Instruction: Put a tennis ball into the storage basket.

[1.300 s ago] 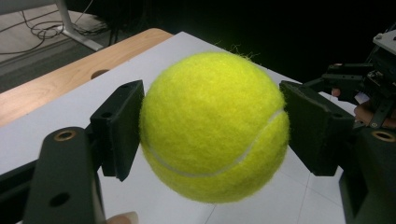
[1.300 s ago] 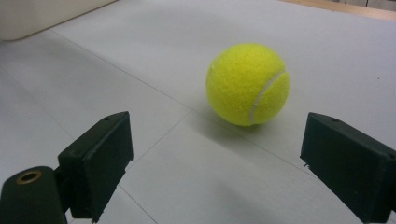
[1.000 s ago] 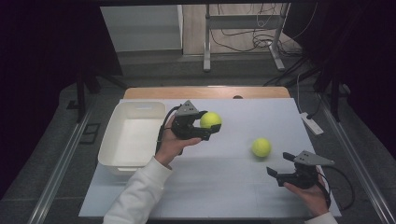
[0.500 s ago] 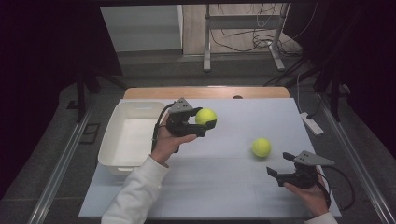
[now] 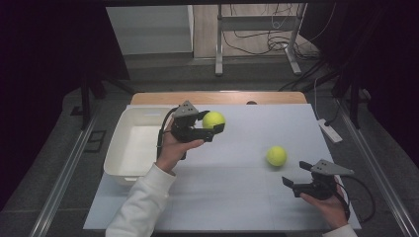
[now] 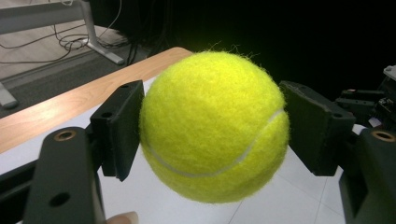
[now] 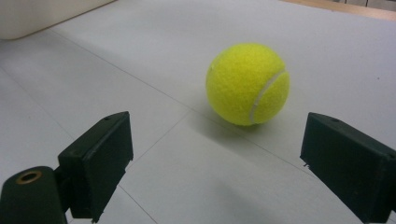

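Observation:
My left gripper (image 5: 213, 123) is shut on a yellow tennis ball (image 5: 213, 120) and holds it in the air above the white mat, just right of the white bin (image 5: 129, 174). In the left gripper view the ball (image 6: 212, 126) sits squeezed between both black pads. A second tennis ball (image 5: 276, 155) lies on the mat at the right. My right gripper (image 5: 292, 175) rests low near the mat's front right, open, its jaws pointed toward that ball (image 7: 247, 84), which lies a short way ahead of the pads.
The white bin stands at the mat's left with nothing seen inside. A wooden table edge (image 5: 217, 97) runs along the back. A white power strip (image 5: 330, 130) lies off the mat's right edge. Dark floor and metal rails flank the table.
My left gripper has carried the held ball a little to the left, toward the bin. The right gripper and the ball on the mat have stayed put.

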The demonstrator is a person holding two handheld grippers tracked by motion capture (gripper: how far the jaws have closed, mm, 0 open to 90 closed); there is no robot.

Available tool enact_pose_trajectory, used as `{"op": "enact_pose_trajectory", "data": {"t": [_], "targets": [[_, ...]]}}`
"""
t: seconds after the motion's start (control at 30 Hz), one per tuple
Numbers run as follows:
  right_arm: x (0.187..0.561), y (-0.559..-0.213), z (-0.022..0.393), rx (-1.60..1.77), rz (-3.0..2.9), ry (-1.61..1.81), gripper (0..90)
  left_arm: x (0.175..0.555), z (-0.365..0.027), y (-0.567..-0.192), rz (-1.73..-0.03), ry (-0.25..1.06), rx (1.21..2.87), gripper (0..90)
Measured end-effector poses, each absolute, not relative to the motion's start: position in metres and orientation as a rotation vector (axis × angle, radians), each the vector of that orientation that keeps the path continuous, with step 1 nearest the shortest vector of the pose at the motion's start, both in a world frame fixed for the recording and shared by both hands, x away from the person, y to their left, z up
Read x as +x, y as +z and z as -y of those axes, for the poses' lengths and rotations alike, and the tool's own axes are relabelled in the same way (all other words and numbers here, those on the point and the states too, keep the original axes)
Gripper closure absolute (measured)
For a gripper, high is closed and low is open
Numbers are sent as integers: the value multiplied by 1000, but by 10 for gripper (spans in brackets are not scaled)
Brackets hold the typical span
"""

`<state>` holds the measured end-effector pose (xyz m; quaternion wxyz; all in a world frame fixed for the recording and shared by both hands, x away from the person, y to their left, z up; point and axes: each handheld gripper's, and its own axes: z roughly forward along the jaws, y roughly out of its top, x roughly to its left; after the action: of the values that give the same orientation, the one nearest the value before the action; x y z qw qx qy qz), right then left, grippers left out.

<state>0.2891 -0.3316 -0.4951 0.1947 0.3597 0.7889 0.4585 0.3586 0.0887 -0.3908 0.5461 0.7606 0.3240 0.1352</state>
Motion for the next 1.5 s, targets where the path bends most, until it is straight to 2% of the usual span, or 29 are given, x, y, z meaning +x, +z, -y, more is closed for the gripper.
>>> {"op": "enact_pose_trajectory", "data": {"t": [1.5], "targets": [[289,-494,332,1008,-2208,1288,93,365,-134,-382,-892,413,1702,270]]}}
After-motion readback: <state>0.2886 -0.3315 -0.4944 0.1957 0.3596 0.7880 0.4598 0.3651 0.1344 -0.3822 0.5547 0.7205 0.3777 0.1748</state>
